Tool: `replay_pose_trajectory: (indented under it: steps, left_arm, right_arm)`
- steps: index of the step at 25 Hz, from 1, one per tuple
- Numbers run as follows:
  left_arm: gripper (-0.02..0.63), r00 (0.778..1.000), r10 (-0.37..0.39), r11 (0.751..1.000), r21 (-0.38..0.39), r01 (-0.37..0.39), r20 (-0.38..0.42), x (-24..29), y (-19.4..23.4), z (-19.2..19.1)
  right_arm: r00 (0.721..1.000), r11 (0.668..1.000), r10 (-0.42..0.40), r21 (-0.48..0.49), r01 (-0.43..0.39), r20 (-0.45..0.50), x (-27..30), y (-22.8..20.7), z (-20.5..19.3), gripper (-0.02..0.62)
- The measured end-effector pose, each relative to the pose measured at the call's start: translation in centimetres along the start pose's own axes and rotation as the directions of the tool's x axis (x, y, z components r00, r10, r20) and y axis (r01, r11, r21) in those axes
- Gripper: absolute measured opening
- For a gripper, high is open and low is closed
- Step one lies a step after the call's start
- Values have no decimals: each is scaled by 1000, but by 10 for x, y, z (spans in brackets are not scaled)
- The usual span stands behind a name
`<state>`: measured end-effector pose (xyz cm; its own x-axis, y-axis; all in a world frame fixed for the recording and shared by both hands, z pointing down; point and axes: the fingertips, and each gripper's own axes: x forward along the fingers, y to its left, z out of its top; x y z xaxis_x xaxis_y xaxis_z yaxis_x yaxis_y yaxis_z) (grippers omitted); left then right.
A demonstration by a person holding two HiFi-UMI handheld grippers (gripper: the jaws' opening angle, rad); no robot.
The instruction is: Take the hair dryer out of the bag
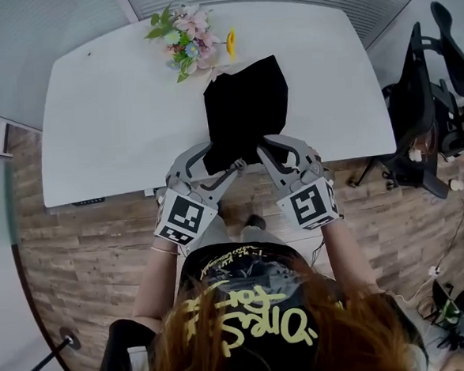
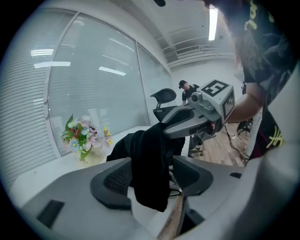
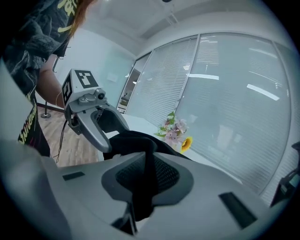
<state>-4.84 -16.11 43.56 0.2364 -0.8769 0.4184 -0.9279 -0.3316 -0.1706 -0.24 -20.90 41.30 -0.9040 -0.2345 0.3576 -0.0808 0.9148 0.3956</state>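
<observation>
White counter fills the upper half of the head view and carries all the work.

Black bag lies at centre frame, its far end near the counter's far edge and its near end at the near edge, where both tools meet it. The fabric is soft and slumps. It is probably gripped at this end so that the mouth can be drawn apart. The hair dryer shows in no view and is judged to be inside the bag, so removal has not begun.

Both forearms reach forward from the body at the bottom of the frame and converge on the bag's near end. The left forearm angles inward. The tools point ahead and slightly downward, marker cubes toward the person, a pose that suits lifting the fabric off the counter.

Right tool has its jaws pressed together on a fold of the bag. The black cloth runs between the ribbed pads and hangs out below them. This serves as the anchoring grip.

Left tool has its jaws spread. A flap of the bag hangs down between them without being clamped, so this side would need to close before it can pull against the right.

Flowers stand at the counter's far edge, just beside the bag's far corner and clear of the tools.
</observation>
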Motion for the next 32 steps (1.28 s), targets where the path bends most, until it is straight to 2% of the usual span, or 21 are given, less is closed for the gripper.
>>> replay_pose_trajectory:
  steps: [2, 6, 11, 17, 20, 23, 26, 28, 32]
  left_arm:
    - [189, 999, 48, 999, 8, -48, -8, 3, 15, 1]
    - [116, 998, 55, 996, -74, -52, 41, 6, 34, 8]
    - [61, 998, 13, 995, -95, -6, 68, 16, 47, 16]
    - [38, 993, -73, 983, -162, 87, 93, 36, 59, 21]
    - [35, 988, -121, 971, -196, 137, 95, 45, 65, 22]
    - [35, 981, -166, 964, -196, 182, 96, 51, 67, 23]
    - [36, 972, -209, 953, -198, 227, 105, 55, 69, 22]
    - [35, 963, -240, 942, -210, 261, 119, 58, 69, 21]
    - [37, 942, -306, 919, -214, 330, 139, 62, 68, 20]
  right_arm:
    - [1000, 1000, -7, 1, 7, -1, 3, -1, 5, 48]
    - [1000, 1000, -31, -2, 31, -2, 8, -5, 13, 48]
    - [995, 995, -96, -9, 96, -6, 17, -16, 11, 48]
    - [991, 989, -133, 62, 133, -10, 19, -21, 17, 49]
    - [990, 989, -140, 37, 140, -12, 10, -17, 28, 52]
    - [983, 982, -185, 26, 184, 18, -5, -11, 42, 55]
    - [967, 968, -246, 78, 241, 63, -18, -4, 59, 55]
    - [963, 960, -259, 135, 247, 77, -15, 3, 66, 55]
    - [974, 953, -226, 200, 226, -28, 14, 22, 52, 55]
